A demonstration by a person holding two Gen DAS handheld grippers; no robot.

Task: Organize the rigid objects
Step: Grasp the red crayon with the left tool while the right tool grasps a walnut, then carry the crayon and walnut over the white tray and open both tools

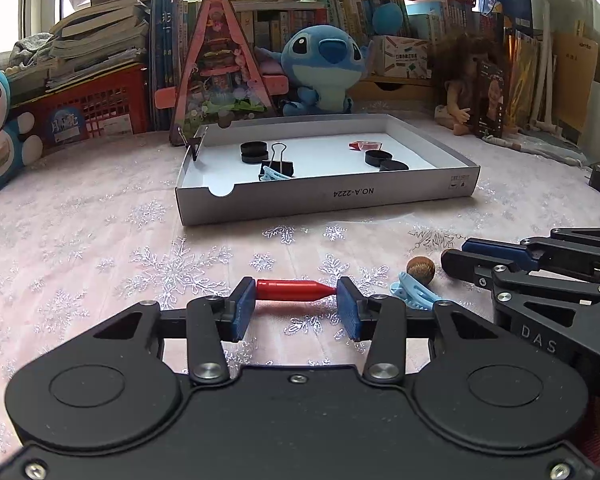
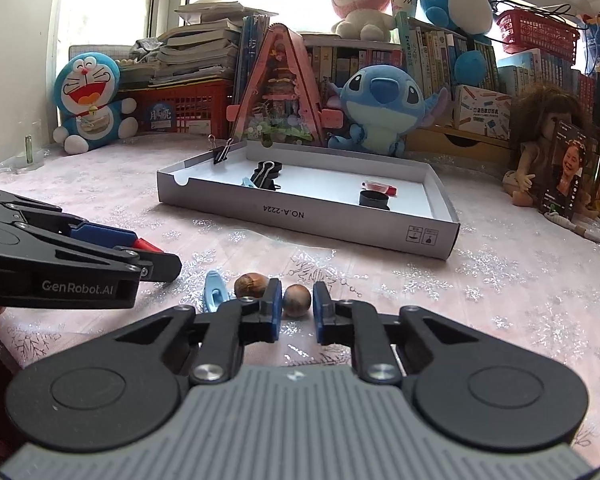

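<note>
My left gripper (image 1: pixel 296 304) is shut on a red bullet-shaped piece (image 1: pixel 294 290), held end to end between the blue pads just above the cloth. My right gripper (image 2: pixel 296 306) has its pads on both sides of a brown ball (image 2: pixel 297 300) on the table, closed to about its width. A second brown ball (image 2: pixel 251 285) and a light blue clip (image 2: pixel 214 291) lie just left of it; both show in the left wrist view, the ball (image 1: pixel 420 269) and the clip (image 1: pixel 414 292). The grey shallow box (image 1: pixel 324 194) ahead holds black caps, binder clips, a blue clip and a red piece.
The right gripper's body (image 1: pixel 540 272) lies close to the right of my left gripper. Plush toys, a red basket (image 1: pixel 96 108), books and a doll (image 2: pixel 540 160) line the back of the table. A snowflake-patterned pink cloth (image 1: pixel 100 240) covers the surface.
</note>
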